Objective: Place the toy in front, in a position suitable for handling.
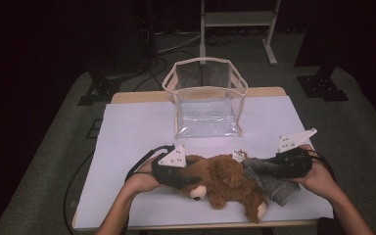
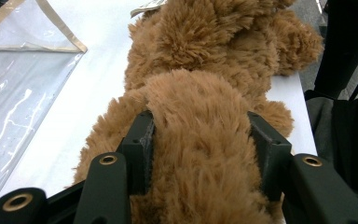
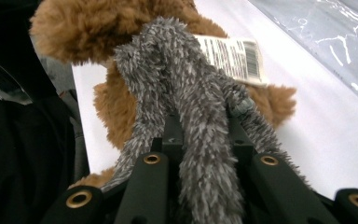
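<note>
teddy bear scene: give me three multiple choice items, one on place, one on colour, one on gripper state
1. Where does the clear bag stand relative to the teddy bear in the high view?
A. Behind it, farther up the table
B. Under it
C. At the table's near edge, in front of it

2. What colour is the fuzzy cloth lying against the bear?
A. Red
B. Grey
C. Yellow

3. What is the left hand-held gripper doing?
A. Hanging open above the bag
B. Clamping a paper tag
C. Gripping brown fur of the bear

Answers:
1. A, the bag stands beyond the bear on the white table cover.
2. B, the right gripper view shows grey fibres in the right hand-held gripper.
3. C, the left gripper view shows the jaws pressed on both sides of a furry limb.
</note>
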`<state>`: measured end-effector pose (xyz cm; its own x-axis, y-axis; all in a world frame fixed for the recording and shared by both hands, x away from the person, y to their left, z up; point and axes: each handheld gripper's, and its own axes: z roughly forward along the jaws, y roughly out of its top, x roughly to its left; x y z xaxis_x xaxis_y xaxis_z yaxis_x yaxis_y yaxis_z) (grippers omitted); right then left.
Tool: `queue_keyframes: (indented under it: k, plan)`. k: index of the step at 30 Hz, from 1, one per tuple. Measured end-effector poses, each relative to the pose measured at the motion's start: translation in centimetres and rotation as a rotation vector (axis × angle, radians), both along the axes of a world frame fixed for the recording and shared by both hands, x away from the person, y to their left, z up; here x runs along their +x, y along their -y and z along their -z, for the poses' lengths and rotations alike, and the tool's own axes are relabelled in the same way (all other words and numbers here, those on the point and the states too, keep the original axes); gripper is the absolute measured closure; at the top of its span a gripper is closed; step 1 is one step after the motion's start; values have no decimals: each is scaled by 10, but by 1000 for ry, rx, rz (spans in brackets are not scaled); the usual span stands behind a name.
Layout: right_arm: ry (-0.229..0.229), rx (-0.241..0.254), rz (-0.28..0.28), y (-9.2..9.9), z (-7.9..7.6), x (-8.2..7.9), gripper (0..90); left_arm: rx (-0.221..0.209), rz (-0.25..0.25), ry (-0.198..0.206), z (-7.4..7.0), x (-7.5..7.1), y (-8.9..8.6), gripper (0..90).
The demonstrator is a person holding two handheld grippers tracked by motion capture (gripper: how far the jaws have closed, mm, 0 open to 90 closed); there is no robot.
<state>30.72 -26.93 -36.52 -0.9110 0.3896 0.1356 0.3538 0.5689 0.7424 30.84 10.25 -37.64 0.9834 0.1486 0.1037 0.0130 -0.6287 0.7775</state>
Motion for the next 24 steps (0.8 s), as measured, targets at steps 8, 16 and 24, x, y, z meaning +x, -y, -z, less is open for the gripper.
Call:
queue_keyframes:
  k: [8, 16, 24]
  plan:
    - [-14, 15, 58, 25, 8, -12, 744, 1, 1, -2, 0, 0, 0, 496]
    - [51, 91, 60, 22, -20, -11, 744, 2, -1, -5, 0, 1, 0, 488]
    - [54, 56, -31, -22, -9, -6, 740, -11, -4, -21, 2, 2, -3, 487]
